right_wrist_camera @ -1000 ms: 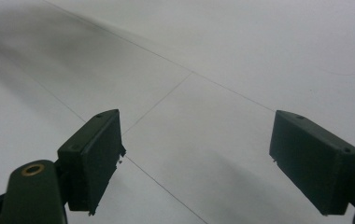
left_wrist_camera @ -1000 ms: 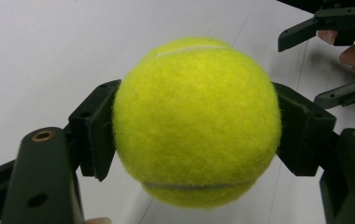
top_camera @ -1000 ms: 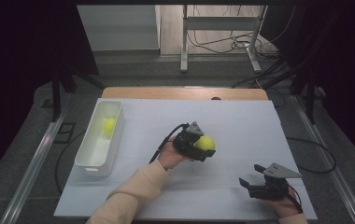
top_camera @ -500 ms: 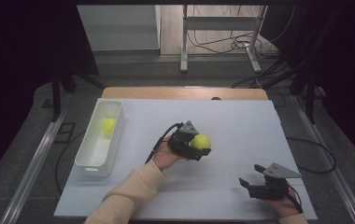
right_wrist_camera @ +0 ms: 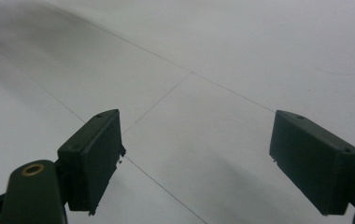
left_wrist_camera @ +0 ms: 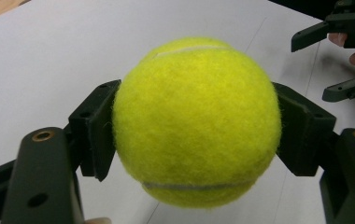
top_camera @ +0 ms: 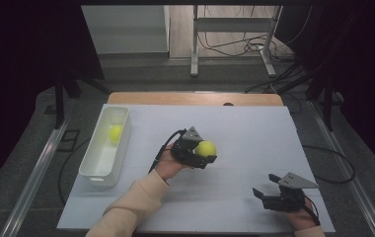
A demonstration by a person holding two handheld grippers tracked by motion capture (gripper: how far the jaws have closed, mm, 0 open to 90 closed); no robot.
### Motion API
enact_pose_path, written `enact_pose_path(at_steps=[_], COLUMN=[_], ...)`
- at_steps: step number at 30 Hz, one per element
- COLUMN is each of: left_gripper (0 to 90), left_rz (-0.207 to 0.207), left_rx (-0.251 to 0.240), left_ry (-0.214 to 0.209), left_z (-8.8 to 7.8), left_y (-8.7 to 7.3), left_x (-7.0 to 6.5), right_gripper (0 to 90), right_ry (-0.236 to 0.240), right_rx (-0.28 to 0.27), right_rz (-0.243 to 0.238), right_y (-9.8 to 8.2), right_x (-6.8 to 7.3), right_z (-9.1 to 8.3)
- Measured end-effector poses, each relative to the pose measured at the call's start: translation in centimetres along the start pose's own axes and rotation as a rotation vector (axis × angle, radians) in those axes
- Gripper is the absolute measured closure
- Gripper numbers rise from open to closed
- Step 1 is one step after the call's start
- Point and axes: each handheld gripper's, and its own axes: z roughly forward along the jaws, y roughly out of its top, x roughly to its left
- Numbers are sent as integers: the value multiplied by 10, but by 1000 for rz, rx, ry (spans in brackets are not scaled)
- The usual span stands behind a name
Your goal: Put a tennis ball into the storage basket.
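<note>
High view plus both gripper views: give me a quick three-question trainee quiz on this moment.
1. True or false: the left hand-held gripper is shut on a tennis ball.
2. What lies in the white bin?
A. a second ball
B. a cup
C. a sponge
3. How do the jaws of the right hand-held gripper stand?

Key:
1. True; its pads press the ball's two sides.
2. A; the second ball is yellow-green too.
3. Open, with bare white table between them.

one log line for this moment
left gripper: shut on yellow tennis ball | right gripper: open, empty | white plastic bin: holds second yellow ball
</note>
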Motion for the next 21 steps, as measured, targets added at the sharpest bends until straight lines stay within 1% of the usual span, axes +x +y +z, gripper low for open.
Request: enact_pose_path(at_steps=[5,13,21], left_gripper=[258,258,259], left_rz=[-4,-26,-38], left_rx=[-1,-12,-22], left_ry=[10,27,43], left_z=[-4,-12,-19], left_y=[-3,-9,-11], left_x=[3,9,15], right_gripper=[177,177,177], right_ry=[-3,-3,-6], right_rx=[-1,1,0], right_rz=[1,2,2], right_y=[0,0,0], right_x=[0,0,0], right_z=[0,0,0])
